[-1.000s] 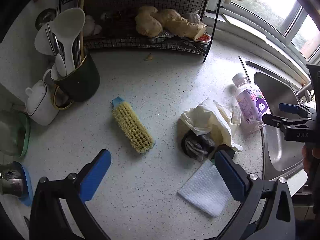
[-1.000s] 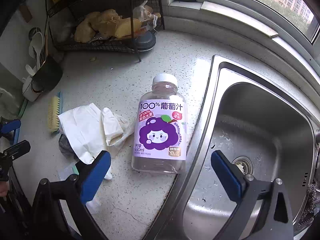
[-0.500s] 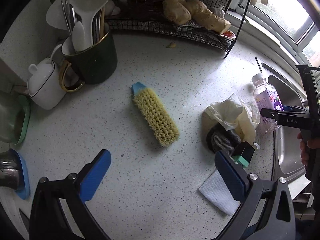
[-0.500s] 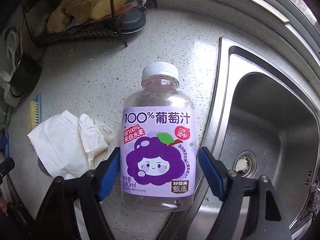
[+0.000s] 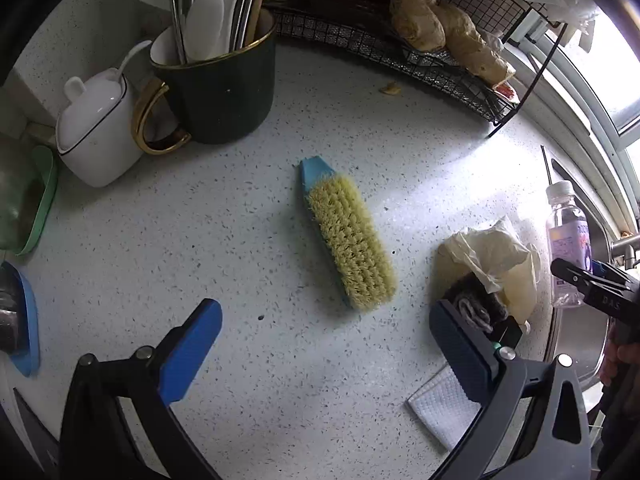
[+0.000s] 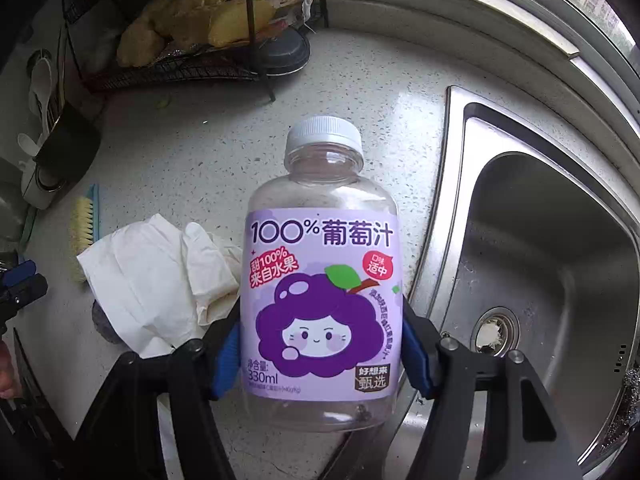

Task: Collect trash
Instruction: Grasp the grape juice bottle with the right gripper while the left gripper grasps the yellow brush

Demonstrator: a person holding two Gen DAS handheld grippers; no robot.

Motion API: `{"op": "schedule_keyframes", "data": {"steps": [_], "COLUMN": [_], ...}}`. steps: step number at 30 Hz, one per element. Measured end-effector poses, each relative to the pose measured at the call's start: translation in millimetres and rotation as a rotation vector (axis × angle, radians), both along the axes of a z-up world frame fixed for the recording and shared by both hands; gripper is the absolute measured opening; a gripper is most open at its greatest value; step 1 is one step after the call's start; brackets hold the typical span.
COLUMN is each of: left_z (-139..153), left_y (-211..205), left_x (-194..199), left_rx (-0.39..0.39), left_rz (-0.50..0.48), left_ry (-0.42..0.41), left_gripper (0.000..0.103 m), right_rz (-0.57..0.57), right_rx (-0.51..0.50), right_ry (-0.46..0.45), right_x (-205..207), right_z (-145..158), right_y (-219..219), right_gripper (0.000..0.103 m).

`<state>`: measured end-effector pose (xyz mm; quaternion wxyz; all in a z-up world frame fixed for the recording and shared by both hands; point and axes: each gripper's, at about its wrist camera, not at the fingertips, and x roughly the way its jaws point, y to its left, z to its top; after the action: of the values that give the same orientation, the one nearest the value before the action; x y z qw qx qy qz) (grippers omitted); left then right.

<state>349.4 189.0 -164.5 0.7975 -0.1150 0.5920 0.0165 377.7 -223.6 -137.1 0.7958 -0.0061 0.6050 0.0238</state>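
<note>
An empty grape juice bottle (image 6: pixel 320 280) with a purple label and white cap lies on the counter beside the sink. My right gripper (image 6: pixel 322 354) is shut on the bottle, its blue pads against both sides of the lower body. The bottle also shows in the left wrist view (image 5: pixel 566 240). Crumpled cream paper (image 6: pixel 160 276) lies left of the bottle, over a dark scrubber (image 5: pixel 474 306). My left gripper (image 5: pixel 320 348) is open and empty above the counter, near a yellow brush (image 5: pixel 350 240). A white napkin (image 5: pixel 444 408) lies by its right finger.
A steel sink (image 6: pixel 540 280) is right of the bottle. A wire rack (image 5: pixel 400 44) with ginger stands at the back. A dark utensil mug (image 5: pixel 224 88) and a white lidded pot (image 5: pixel 96 132) stand at the back left. A window sill (image 6: pixel 480 28) runs behind the sink.
My right gripper moved in and shut on the juice bottle. My left gripper moved left and forward, so the brush now sits in the middle of its view.
</note>
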Motion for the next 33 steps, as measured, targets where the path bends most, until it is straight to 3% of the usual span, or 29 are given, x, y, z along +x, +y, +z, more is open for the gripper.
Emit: {"op": "schedule_keyframes", "data": {"steps": [4, 7, 11, 16, 20, 25, 29, 33], "left_z": [-6.2, -13.3, -26.9, -37.0, -40.8, -43.7, -40.3, -40.6], "left_y": [-0.5, -5.7, -11.0, -11.3, -11.0, -16.8, -21.4, -33.5], "left_x": [13.6, 26.3, 42.8, 55.0, 60.1, 70.1, 61.7, 54.2], "left_rx": [-0.031, 0.011, 0.061, 0.065, 0.060, 0.088, 0.101, 0.101], "left_rz": [0.012, 0.018, 0.021, 0.035, 0.046, 0.053, 0.032, -0.022], "left_ry": [0.010, 0.030, 0.084, 0.110, 0.125, 0.131, 0.128, 0.120], "left_gripper": [0.103, 0.102, 0.089, 0.086, 0.068, 0.062, 0.040, 0.038], "right_rz": [-0.015, -0.040, -0.071, -0.096, -0.117, -0.131, -0.129, -0.132], "right_rx": [0.012, 0.025, 0.029, 0.028, 0.025, 0.038, 0.049, 0.055], "right_ry": [-0.032, -0.040, -0.055, -0.065, -0.063, -0.066, -0.071, -0.076], "right_x": [-15.3, -27.2, -39.3, -52.5, -58.8, -59.0, -63.9, -69.2], "right_z": [16.8, 26.5, 33.7, 34.5, 34.7, 32.9, 34.7, 35.6], "right_y": [-12.1, -20.4, -31.4, -39.0, -42.5, -44.3, -42.9, -44.9], "right_gripper": [0.064, 0.064, 0.064, 0.064, 0.064, 0.064, 0.064, 0.064]}}
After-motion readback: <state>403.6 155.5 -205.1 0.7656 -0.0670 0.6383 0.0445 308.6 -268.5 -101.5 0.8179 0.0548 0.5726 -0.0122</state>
